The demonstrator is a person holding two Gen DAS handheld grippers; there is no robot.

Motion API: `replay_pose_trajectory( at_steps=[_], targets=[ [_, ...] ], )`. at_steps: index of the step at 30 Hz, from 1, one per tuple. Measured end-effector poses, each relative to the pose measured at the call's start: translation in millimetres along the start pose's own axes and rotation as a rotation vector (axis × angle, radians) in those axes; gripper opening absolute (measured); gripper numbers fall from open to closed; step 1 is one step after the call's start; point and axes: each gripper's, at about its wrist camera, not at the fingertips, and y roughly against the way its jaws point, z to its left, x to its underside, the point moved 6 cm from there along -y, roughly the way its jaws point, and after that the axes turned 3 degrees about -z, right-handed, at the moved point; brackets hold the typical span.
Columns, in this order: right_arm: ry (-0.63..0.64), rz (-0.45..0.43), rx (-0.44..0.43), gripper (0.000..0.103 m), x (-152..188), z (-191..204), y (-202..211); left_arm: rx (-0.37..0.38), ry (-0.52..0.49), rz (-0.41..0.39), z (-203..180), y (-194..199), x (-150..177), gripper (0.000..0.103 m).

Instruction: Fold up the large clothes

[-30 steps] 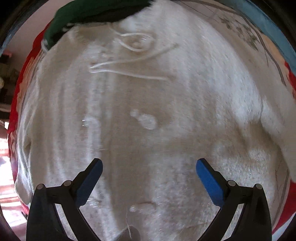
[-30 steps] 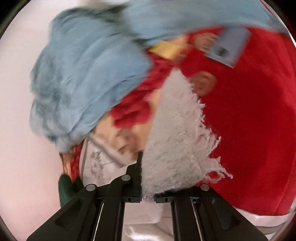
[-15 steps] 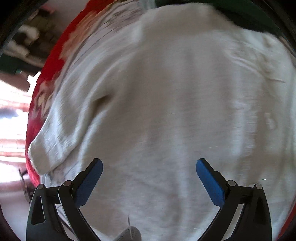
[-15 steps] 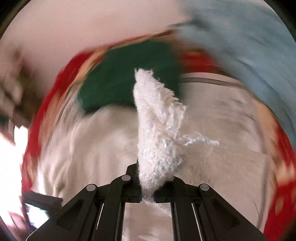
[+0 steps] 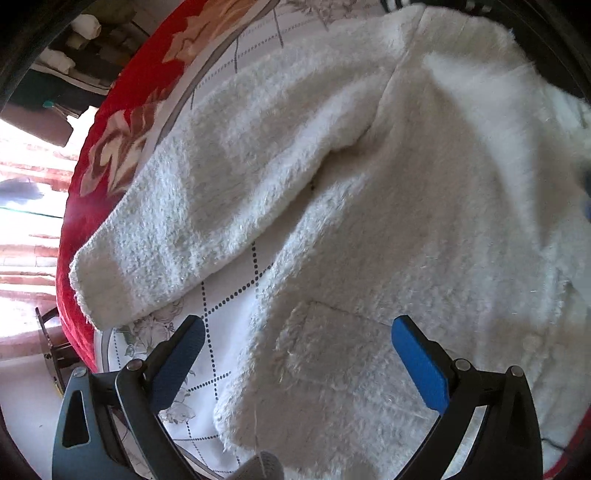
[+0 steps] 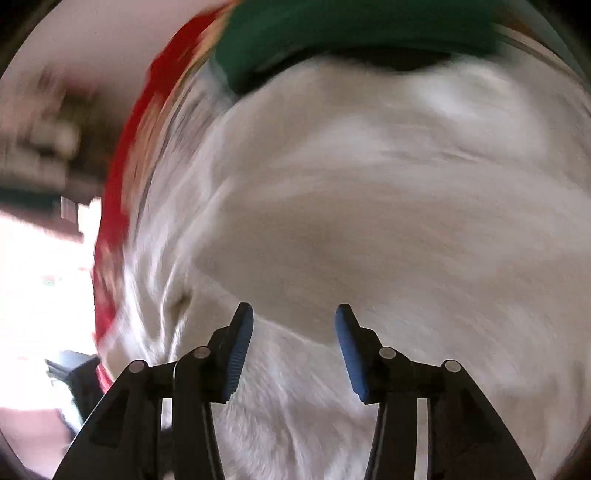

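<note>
A fluffy white sweater lies spread on the bed. Its left sleeve stretches down-left, cuff near the bed's edge, and a square patch pocket shows near the hem. My left gripper is open and empty, just above the pocket and hem. In the right wrist view the same white sweater fills the blurred frame. My right gripper is open and empty above it.
The bed has a white floral quilted cover and a red patterned blanket along its left edge. A green garment lies at the far end of the sweater. Bright floor and furniture lie beyond the bed's left edge.
My right gripper has let go of the fringed white sleeve it held and now stands open. My left gripper has swung left and down toward the sleeve and hem, still open.
</note>
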Motion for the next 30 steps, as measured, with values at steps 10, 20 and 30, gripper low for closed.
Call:
replay_pose_trajectory(
  at_steps=[10,20,30],
  targets=[
    [-0.339,0.05,0.474,0.048,80,-231,55,0.01,-0.113,-0.166,-75,5,-64,0.103],
    [-0.519,-0.059,0.485,0.044,120,-290,84,-0.014,-0.182,-0.137,-120,-29,-79,0.103],
    [-0.504,0.084,0.284,0.048,245,-198,125,-0.001,-0.121,-0.139,-60,4,-53,0.103]
  ],
)
